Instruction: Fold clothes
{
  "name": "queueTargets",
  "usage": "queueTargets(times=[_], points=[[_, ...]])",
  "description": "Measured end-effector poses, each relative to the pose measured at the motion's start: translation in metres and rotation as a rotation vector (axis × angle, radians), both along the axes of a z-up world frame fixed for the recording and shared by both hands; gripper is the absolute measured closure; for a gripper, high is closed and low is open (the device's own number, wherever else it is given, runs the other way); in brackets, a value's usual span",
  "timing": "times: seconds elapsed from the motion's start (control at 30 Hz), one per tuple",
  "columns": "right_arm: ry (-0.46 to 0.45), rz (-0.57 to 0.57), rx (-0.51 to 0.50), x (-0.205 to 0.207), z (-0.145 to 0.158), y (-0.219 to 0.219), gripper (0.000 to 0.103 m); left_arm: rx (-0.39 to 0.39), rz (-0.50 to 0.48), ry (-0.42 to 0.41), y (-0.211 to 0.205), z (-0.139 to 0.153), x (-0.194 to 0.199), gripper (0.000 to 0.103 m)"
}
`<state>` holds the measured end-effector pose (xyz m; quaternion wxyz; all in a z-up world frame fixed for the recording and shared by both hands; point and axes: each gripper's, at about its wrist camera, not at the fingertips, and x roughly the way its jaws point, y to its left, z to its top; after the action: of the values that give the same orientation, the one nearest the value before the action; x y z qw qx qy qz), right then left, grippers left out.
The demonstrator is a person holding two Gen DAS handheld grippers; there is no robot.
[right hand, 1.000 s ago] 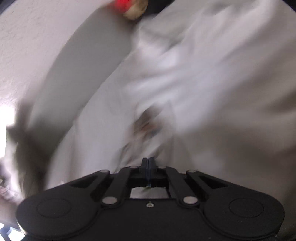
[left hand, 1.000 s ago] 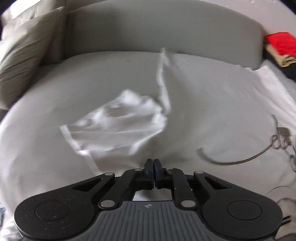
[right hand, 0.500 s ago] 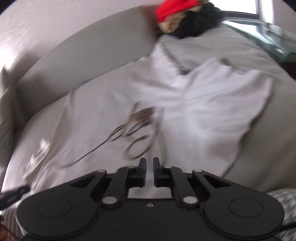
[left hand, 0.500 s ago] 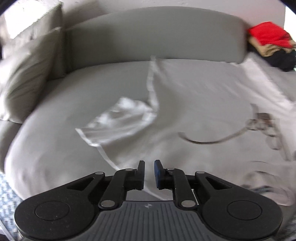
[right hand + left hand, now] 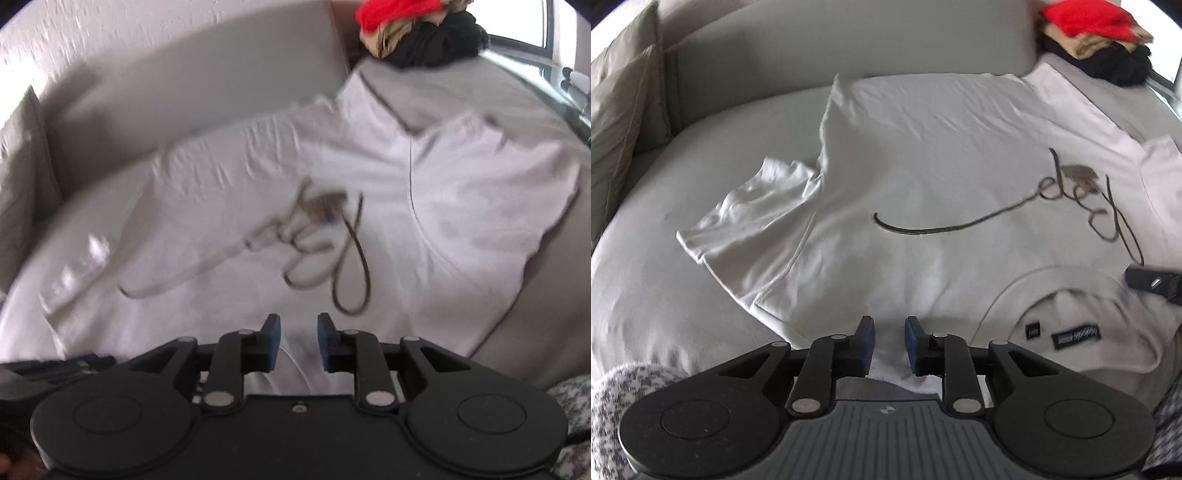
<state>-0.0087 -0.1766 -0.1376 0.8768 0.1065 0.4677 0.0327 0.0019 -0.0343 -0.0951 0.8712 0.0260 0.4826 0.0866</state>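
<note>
A white T-shirt (image 5: pixel 923 155) lies spread flat, front up, on the grey sofa seat (image 5: pixel 665 229), its collar (image 5: pixel 1067 325) nearest me and a dark scribbled print (image 5: pixel 1071 195) on the chest. One sleeve (image 5: pixel 750 214) lies wrinkled to the left. My left gripper (image 5: pixel 889 334) hangs open over the near shoulder edge, holding nothing. In the right wrist view the same T-shirt (image 5: pixel 461 206) and its print (image 5: pixel 325 229) fill the seat, and my right gripper (image 5: pixel 298 332) is open above the cloth near the collar, also holding nothing.
A pile of red, tan and black clothes (image 5: pixel 1097 33) sits at the far right end of the sofa, seen too as the clothes pile (image 5: pixel 417 26). A grey cushion (image 5: pixel 624 110) leans at the left. The sofa backrest (image 5: pixel 849 40) curves behind the shirt.
Both grippers were shut on the shirt a second ago; they have opened, let it go and pulled back. The shirt has settled flat on the seat.
</note>
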Motion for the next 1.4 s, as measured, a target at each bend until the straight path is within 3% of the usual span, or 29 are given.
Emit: queueTargets(times=[0.13, 0.2, 0.3, 0.37, 0.4, 0.5, 0.63, 0.87, 1.07, 1.13, 1.37, 1.4], points=[[0.021, 0.079, -0.036, -0.022, 0.006, 0.007, 0.081, 0.014, -0.073, 0.020, 0.002, 0.007, -0.026, 0.081], [0.033, 0.105, -0.039, -0.034, 0.015, 0.006, 0.081, -0.047, -0.068, 0.043, 0.016, 0.016, -0.036, 0.081], [0.008, 0.104, 0.026, -0.044, 0.026, 0.001, 0.078, -0.135, -0.034, -0.016, 0.051, 0.033, -0.050, 0.079], [-0.029, 0.097, 0.077, -0.047, 0.036, 0.000, 0.066, -0.126, 0.006, -0.074, 0.073, 0.045, -0.055, 0.077], [-0.058, 0.088, 0.103, -0.046, 0.041, 0.001, 0.058, -0.141, 0.037, -0.093, 0.083, 0.048, -0.055, 0.070], [-0.125, 0.069, 0.175, -0.039, 0.051, 0.004, 0.040, -0.200, 0.137, -0.143, 0.115, 0.053, -0.053, 0.069], [-0.133, 0.018, 0.265, -0.031, 0.052, 0.004, 0.040, -0.294, 0.273, -0.195, 0.157, 0.056, -0.049, 0.064], [-0.113, -0.061, 0.378, -0.027, 0.047, -0.008, 0.040, -0.574, 0.469, -0.159, 0.228, 0.027, -0.023, 0.070], [-0.108, -0.121, 0.433, -0.024, 0.046, -0.020, 0.040, -0.621, 0.547, -0.125, 0.256, 0.005, -0.002, 0.076], [-0.118, -0.126, 0.434, -0.023, 0.046, -0.020, 0.040, -0.638, 0.560, -0.115, 0.263, -0.004, 0.005, 0.081], [-0.118, -0.107, 0.410, -0.020, 0.046, -0.016, 0.040, -0.730, 0.592, -0.122, 0.282, -0.018, 0.023, 0.083], [-0.119, -0.106, 0.411, -0.020, 0.045, -0.017, 0.040, -0.734, 0.600, -0.119, 0.283, -0.021, 0.024, 0.088]])
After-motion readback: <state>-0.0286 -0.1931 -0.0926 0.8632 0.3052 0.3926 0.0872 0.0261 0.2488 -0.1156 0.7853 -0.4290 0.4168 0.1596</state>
